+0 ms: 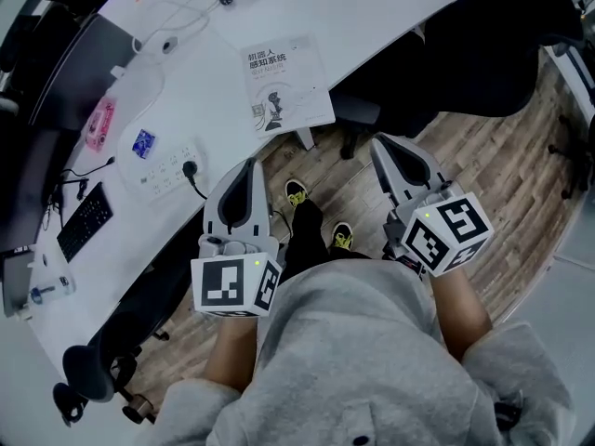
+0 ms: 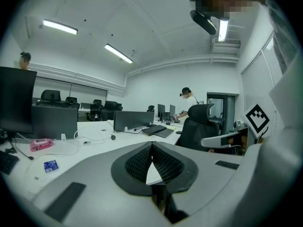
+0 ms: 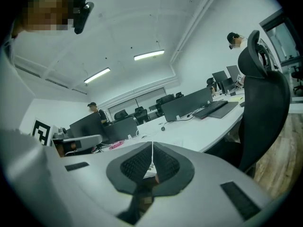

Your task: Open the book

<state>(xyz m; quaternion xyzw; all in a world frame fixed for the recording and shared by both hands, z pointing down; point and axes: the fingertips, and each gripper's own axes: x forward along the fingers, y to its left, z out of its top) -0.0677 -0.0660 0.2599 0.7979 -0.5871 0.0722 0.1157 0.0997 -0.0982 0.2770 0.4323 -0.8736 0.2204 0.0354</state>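
A closed book [image 1: 284,84] with a white cover and dark print lies flat on the curved white desk [image 1: 214,82], close to its front edge. Both grippers hang below the desk edge, over the wooden floor, short of the book and pointing toward it. My left gripper [image 1: 251,163] is shut with nothing held, and its pads [image 2: 142,161] meet at the tips. My right gripper [image 1: 378,140] is to the right of the book, also shut and holding nothing, with its pads [image 3: 138,165] closed together. Neither gripper touches the book.
A black office chair [image 1: 493,35] stands right of the book. On the desk to the left lie a white power strip [image 1: 172,167], a blue packet [image 1: 143,143], a pink item [image 1: 99,124], a keyboard [image 1: 85,219] and cables. Another chair [image 1: 93,370] is at the lower left.
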